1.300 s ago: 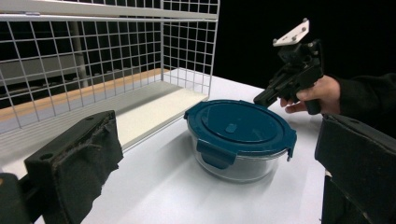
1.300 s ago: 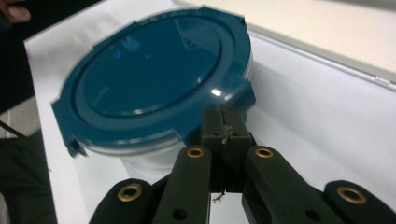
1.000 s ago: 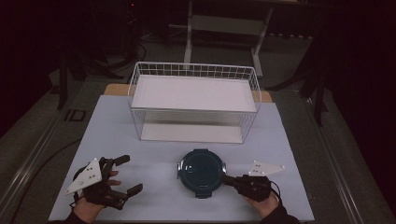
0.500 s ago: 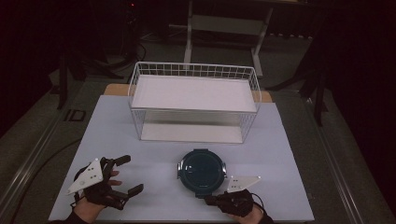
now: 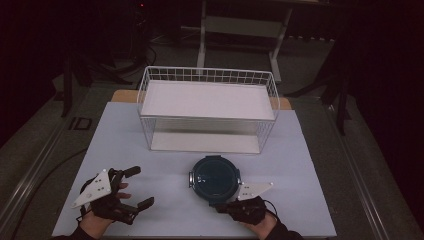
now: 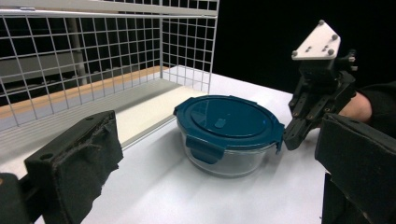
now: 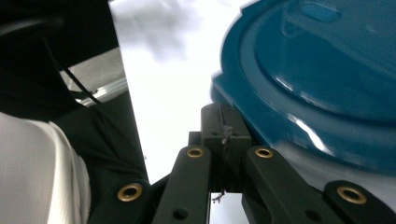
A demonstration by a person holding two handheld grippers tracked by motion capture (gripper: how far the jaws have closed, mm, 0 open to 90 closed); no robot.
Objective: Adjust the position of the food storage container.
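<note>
Sitting on the tabletop just in front of the wire basket, the lidded glass container has the right tongs at its near right rim, jaws pressed shut with nothing between them, tips at a lid clasp. The left tongs wait open, well apart to its left; the container is round, with no long axis.

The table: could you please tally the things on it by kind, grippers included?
Wire basket: 1
Lidded container: 1
Grippers, left gripper and right gripper: 2
Total: 4
</note>
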